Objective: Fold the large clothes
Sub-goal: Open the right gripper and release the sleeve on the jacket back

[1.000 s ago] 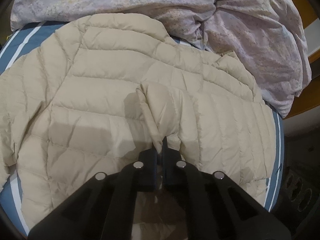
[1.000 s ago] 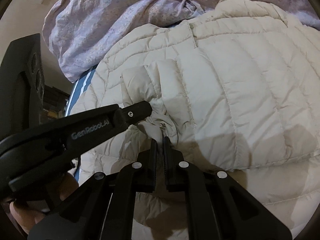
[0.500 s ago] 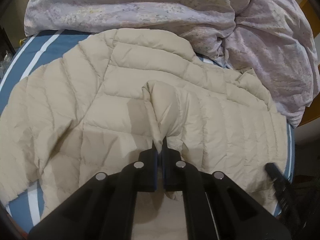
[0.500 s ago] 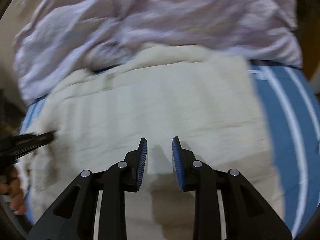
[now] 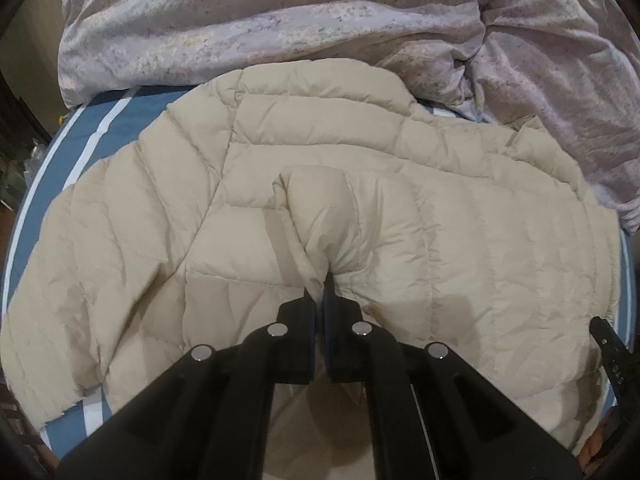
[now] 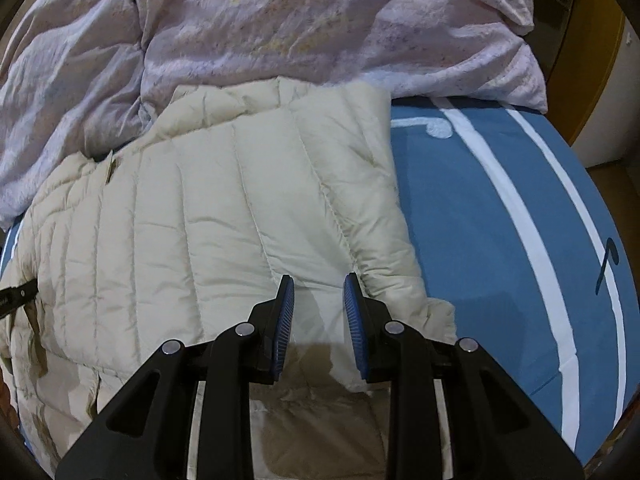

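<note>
Pinching a fold of the cream puffer jacket (image 5: 304,184) w/ your left gripper (image 5: 319,286) rn: jaws are clamped tight on a bunched ridge of fabric near the middle of the jacket, and the folded-over sleeve end sticks up just past the fingertips.

Jacket's spread flat on the blue bedsheet (image 6: 480,216) w/ the white stripes, quilted side up. Using the jacket as the ref point: the crumpled lilac duvet (image 5: 280,28) sits on the far side of it, touching and slightly overlapping the collar edge. Bare sheet shows on the jacket's left in the left wrist view, and on its right in the right wrist view, where the straight side edge of the jacket ends and the stripes start.

Your right gripper (image 6: 319,290) is above the jacket near that straight edge, close to the near corner. Jaws are parted, blue pads (image 6: 285,320) visible, nothing pressed between them, just fabric underneath. Can't tell if the tips touch the cloth.

Tip of your right gripper (image 5: 612,356) also pokes into the left wrist view at the jacket's right border, and the left one's tip (image 6: 16,298) shows at the jacket's left border in the right wrist view.

No bins/boxes/baskets in shot, so nothing to say on contents.
</note>
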Demonstrator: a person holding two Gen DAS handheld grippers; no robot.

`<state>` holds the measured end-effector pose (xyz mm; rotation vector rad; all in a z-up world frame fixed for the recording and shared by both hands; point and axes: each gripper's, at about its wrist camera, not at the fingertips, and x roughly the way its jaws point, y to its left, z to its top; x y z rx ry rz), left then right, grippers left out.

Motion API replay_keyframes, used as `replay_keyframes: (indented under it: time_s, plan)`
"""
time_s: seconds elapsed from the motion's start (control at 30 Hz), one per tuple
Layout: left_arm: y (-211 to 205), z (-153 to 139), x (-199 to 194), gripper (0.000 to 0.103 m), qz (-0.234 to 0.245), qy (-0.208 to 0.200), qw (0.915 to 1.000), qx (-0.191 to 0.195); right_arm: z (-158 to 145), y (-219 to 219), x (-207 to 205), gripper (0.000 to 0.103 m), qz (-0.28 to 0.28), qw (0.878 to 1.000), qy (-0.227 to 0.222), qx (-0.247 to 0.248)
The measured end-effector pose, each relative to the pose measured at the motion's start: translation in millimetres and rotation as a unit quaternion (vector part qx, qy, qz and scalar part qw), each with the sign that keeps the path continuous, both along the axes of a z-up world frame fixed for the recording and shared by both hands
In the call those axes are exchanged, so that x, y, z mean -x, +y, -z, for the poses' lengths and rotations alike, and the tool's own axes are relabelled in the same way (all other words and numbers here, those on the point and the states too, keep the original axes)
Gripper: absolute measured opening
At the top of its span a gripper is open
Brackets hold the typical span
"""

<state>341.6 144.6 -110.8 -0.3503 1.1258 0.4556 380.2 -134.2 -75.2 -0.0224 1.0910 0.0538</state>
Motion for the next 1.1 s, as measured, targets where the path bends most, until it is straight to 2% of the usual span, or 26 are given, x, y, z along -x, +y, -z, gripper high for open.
replay_keyframes:
  time_s: [0.1,0.3,0.5,0.77,0.87,0.93,1.0,1.07,1.1]
  plan:
    - [-2,7,-2,0.004,0.001,0.007,0.9999,-0.007,7,4,0,0.028,-0.007,1.0,0.008,0.01]
    - [-9,15,-3,0.006,0.007,0.01,0.9993,-0.035,13,14,4,0.028,-0.023,0.999,-0.002,0.042]
    - [-19,17,-2,0.007,0.011,0.007,0.9982,-0.058,15,16,4,0.028,-0.026,0.998,-0.01,0.05]
    - [-21,16,0,0.007,0.011,0.002,0.9988,-0.049,14,17,6,0.028,-0.03,0.998,-0.016,0.054]
    - [-16,14,3,0.016,0.008,0.003,0.9989,-0.046,14,17,5,0.029,-0.029,0.998,-0.015,0.054]
    - [-12,12,7,0.035,-0.003,0.007,0.9986,-0.053,13,16,5,0.029,-0.028,0.998,-0.011,0.053]
    - [-6,10,12,0.043,-0.01,0.008,0.9985,-0.053,11,15,3,0.03,-0.025,0.998,-0.004,0.05]
    - [-1,7,18,0.044,-0.012,0.005,0.9988,-0.048,8,14,1,0.034,-0.022,0.998,0.004,0.051]
    - [1,5,22,0.044,-0.013,0.003,0.9987,-0.048,6,15,1,0.043,-0.021,0.998,0.007,0.052]
